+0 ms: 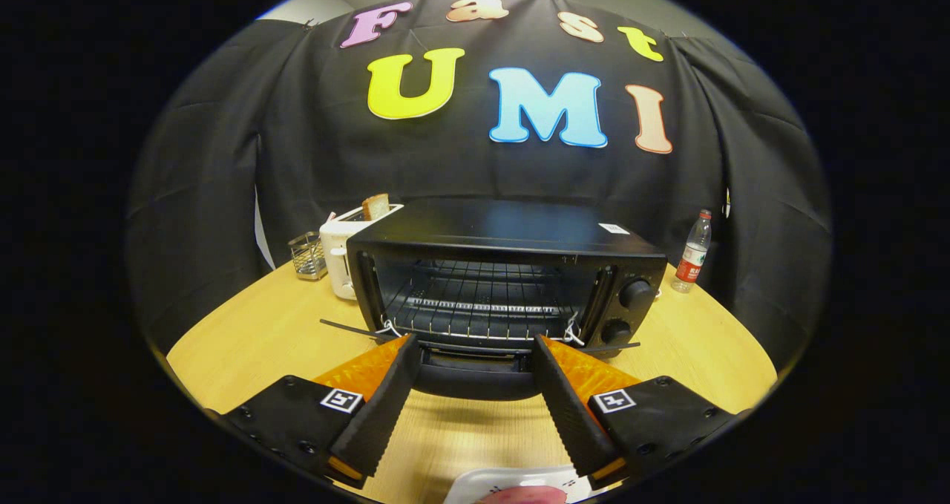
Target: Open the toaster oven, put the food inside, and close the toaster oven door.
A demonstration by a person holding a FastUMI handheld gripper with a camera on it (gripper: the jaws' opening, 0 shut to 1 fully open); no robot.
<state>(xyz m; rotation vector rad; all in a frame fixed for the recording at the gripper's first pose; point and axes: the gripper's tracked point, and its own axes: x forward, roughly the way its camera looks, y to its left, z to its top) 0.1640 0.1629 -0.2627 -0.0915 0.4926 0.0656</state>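
Gripper view
Tongs (475, 355): spread wide, holding nothing; tips level with the front edge of the lowered door.
Toaster oven (512, 266): black, centre of the frame, just beyond the tongs, on the table (252, 341).
Door (475, 374): dropped open and flat, its handle between the tongs' fingers.
Rack (475, 300): wire, bare, visible inside the cavity.
Knobs (637, 294): two, on the oven's right panel.
Food (523, 495): pinkish piece on a white plate (475, 485), bottom centre, behind the fingertips.
Toaster (343, 255): white, left of the oven, bread slice (375, 206) standing in it.
Wire basket (306, 255): far left.
Bottle (693, 252): right of the oven, upright.
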